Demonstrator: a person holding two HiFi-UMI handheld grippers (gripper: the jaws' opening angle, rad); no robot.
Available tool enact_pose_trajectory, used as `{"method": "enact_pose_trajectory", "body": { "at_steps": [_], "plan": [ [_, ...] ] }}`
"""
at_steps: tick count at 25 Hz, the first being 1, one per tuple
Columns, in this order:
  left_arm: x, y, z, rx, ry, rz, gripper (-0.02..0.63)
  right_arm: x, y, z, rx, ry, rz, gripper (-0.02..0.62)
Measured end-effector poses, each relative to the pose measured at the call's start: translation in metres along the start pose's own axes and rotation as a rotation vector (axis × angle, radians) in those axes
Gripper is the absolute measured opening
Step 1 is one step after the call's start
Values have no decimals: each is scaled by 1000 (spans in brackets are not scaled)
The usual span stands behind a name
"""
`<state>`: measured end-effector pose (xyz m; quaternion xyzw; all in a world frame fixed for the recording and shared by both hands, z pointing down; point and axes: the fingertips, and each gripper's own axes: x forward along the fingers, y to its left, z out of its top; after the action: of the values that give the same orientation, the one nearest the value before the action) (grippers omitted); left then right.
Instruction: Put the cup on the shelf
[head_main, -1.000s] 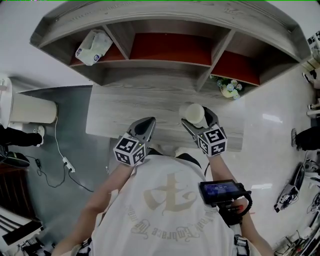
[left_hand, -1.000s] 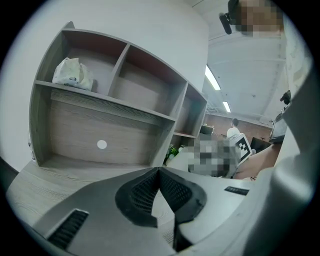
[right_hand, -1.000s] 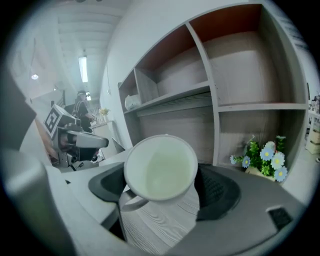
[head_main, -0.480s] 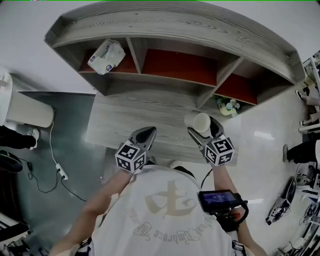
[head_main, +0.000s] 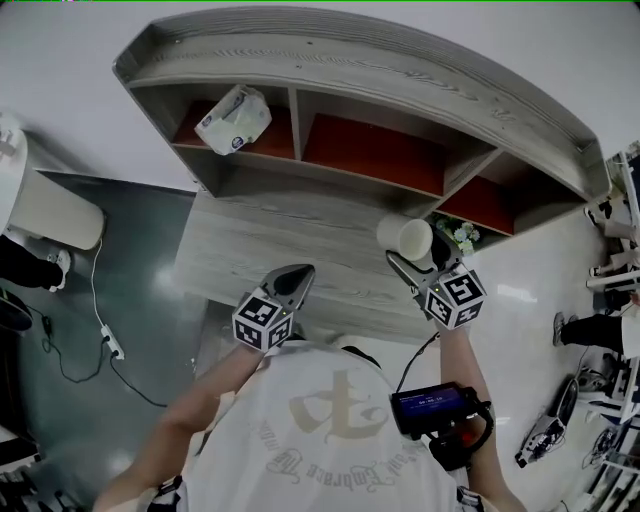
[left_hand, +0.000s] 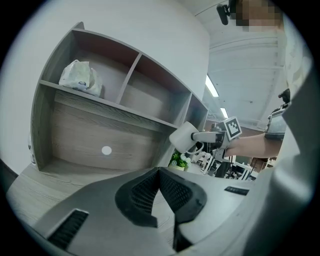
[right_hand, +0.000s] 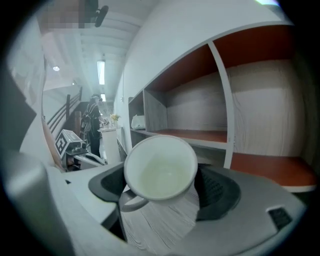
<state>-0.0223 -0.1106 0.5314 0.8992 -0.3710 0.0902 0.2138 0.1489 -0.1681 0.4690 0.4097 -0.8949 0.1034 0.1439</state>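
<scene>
White cup (right_hand: 161, 170), faintly cream inside, between the black ribbed pads (right_hand: 217, 192) of the grey right claw (head_main: 415, 260). Its cube (head_main: 455, 296) carries black-and-white square markers — the left claw (head_main: 297, 272) is coloured the same. Beyond both claws, a shelf (head_main: 380, 70) of grey wood grain with red-brown panels inside. Under the claws, a worktop (head_main: 260, 250) in matching grey grain. Just right of the right claw, a green plant (head_main: 462, 236) with pale blooms. Left of the left claw, dark grey floor (head_main: 120, 260).
</scene>
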Motion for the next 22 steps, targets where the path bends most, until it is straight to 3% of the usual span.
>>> {"method": "enact_pose_trajectory", "body": {
  "at_steps": [15,22],
  "plan": [
    [-8,6,3,-1,-20,3,2,29,9,86,-133,-84,84,422],
    [-13,11,4,-8,-28,14,2,39,3,118,-126,-114,70,422]
  ]
}}
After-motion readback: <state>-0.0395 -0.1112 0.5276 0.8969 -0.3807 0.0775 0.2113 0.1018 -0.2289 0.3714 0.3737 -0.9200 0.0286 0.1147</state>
